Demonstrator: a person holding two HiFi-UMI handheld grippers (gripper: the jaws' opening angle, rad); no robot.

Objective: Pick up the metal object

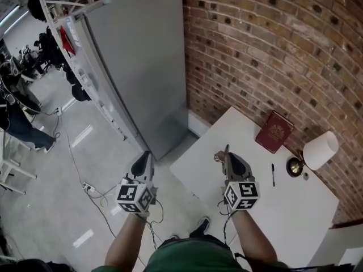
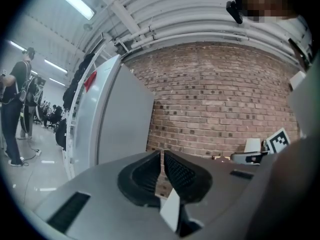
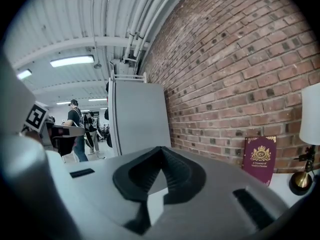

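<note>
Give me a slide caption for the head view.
Right claw over the white table with maroon book, pen and lamp; left claw over the floor; both shut.

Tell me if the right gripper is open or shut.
Shut. In its own view the right gripper has its jaws meeting at the tips, with nothing between them.

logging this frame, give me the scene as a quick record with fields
left gripper: shut, empty, over the floor
right gripper: shut, empty, over the table's left part
table: white, against a brick wall
on table: book, pen, lamp
held: nothing
</note>
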